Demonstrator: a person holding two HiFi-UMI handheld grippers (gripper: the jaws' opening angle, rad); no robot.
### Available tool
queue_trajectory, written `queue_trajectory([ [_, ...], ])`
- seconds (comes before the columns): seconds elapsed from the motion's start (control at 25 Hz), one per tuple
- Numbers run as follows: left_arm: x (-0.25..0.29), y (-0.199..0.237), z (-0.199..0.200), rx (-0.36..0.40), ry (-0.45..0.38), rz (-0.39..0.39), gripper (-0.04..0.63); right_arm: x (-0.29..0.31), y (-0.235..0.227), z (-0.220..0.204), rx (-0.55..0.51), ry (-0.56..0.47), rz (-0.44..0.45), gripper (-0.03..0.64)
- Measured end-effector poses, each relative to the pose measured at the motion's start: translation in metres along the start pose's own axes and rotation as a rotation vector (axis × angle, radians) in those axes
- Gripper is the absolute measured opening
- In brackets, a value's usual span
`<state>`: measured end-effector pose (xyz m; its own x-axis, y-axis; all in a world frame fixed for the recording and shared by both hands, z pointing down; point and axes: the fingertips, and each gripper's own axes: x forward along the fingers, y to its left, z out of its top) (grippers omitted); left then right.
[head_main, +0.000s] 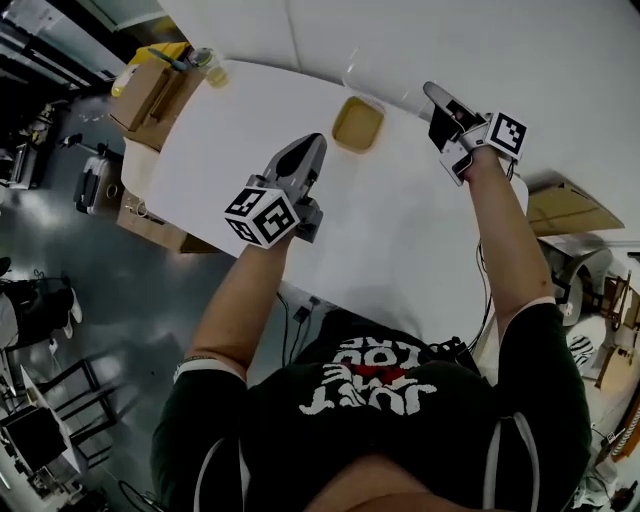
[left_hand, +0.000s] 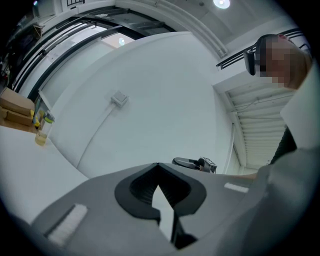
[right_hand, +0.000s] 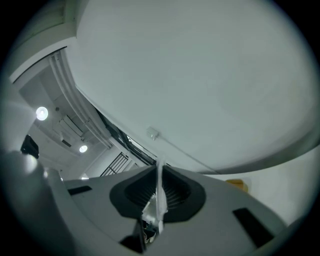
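Off to my left, my left gripper (head_main: 308, 145) hovers clenched and empty over the table (head_main: 400, 230). The yellow tub (head_main: 358, 124) sits between both sets of fingers. Rightward, my right gripper (head_main: 432, 92) pinches a clear film (right_hand: 160, 200). I think a hard tug could slip or tear it.

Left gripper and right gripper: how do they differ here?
The left gripper is closed on nothing; the right gripper pinches a thin clear strip in its jaws. The left gripper hangs over the middle of the white table, the right gripper near its far right edge. Both point away from the person.
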<state>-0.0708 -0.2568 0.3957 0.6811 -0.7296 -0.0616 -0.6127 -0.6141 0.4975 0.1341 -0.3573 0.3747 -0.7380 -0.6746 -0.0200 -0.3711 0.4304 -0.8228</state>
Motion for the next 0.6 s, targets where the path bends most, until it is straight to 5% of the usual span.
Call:
queue_trajectory([
  [0.6, -0.002, -0.096, 0.108, 0.153, -0.093, -0.052, 0.005, -0.048, 0.144, 0.092, -0.192, -0.119, 0.055, 0.037],
])
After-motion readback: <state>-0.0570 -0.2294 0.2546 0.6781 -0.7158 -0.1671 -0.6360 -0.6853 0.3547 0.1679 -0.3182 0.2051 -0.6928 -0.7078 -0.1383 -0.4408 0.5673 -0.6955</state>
